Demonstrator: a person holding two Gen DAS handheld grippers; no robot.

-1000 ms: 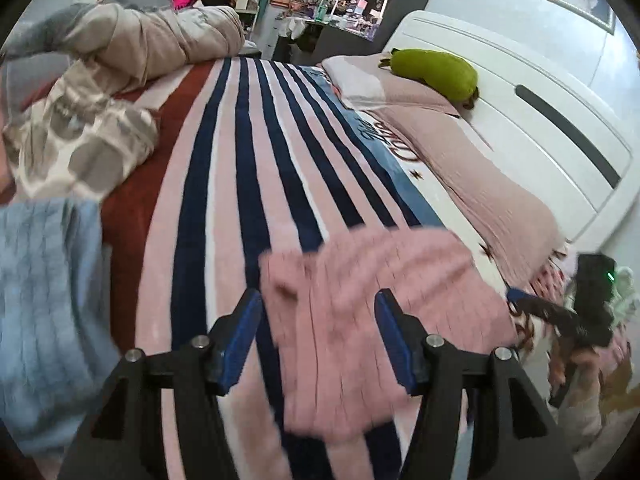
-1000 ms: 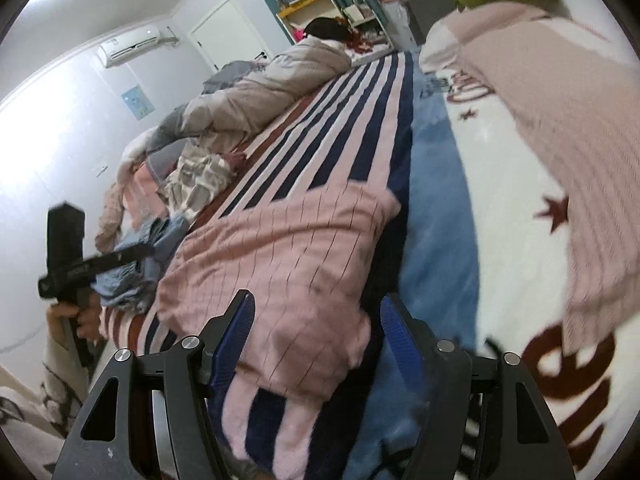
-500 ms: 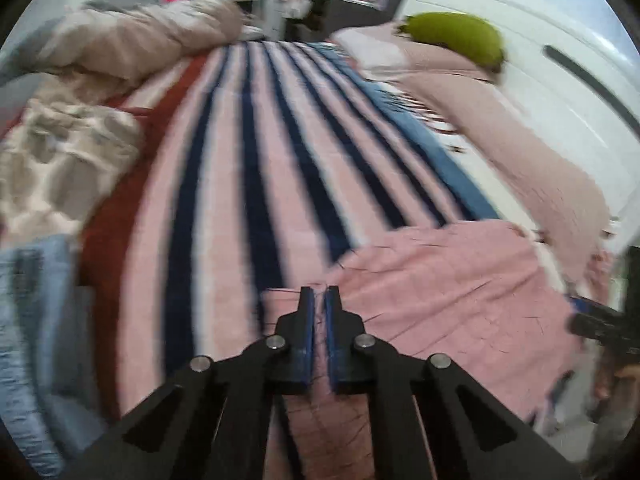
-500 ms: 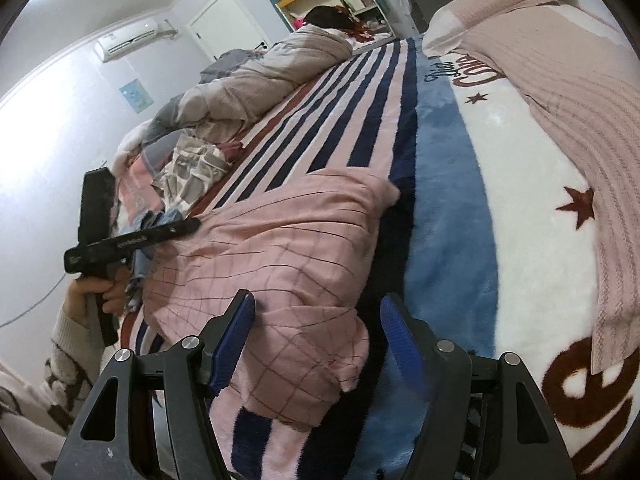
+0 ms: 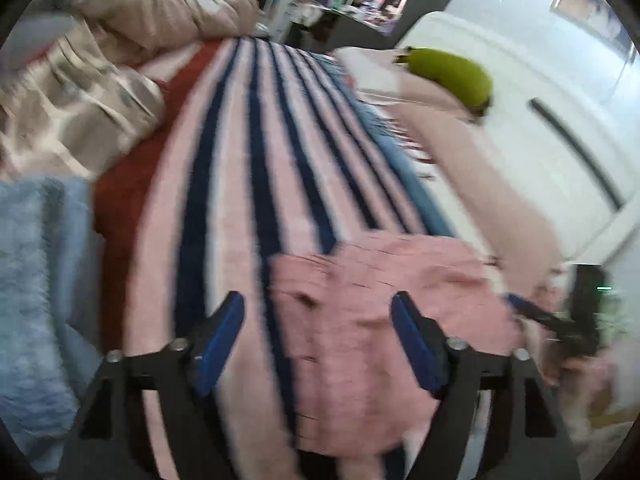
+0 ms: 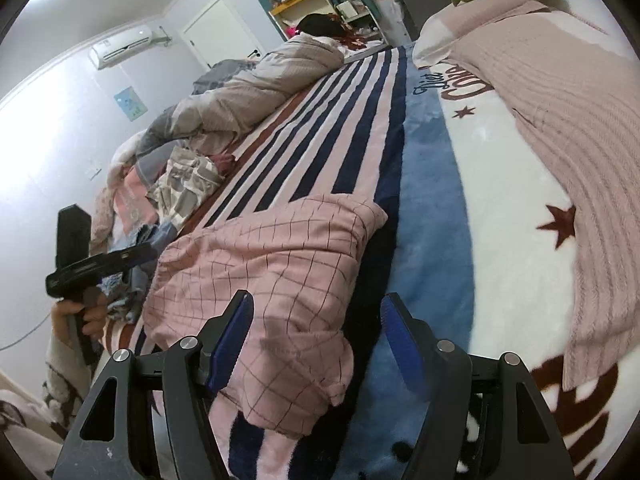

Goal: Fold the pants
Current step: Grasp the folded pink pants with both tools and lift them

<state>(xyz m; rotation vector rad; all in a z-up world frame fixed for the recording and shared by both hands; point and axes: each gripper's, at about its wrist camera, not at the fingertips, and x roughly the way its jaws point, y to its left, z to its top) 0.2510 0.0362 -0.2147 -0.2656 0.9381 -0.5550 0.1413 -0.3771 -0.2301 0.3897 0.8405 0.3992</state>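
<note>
- The pink cotton pants with a thin dark grid check (image 6: 272, 280) lie folded into a rumpled, puffy bundle on my bed, across the navy, pink and white striped fleece blanket (image 6: 332, 140), near its front edge.
- Their fabric is creased, with one rounded corner pointing up the bed and a loose flap hanging toward me.
- My right claw (image 6: 316, 338) hangs just over the bundle's near flap, blue pads apart, gripping nothing.
- My left claw (image 5: 318, 340) sits over the same pants (image 5: 384, 304) from the other side, pads wide apart and empty; that view is blurred.
- Brown script lettering (image 6: 464, 84) runs across the blanket's white part; I cannot read it.
- A ribbed dusty-pink knitted throw (image 6: 568, 128) lies beside it.
</note>
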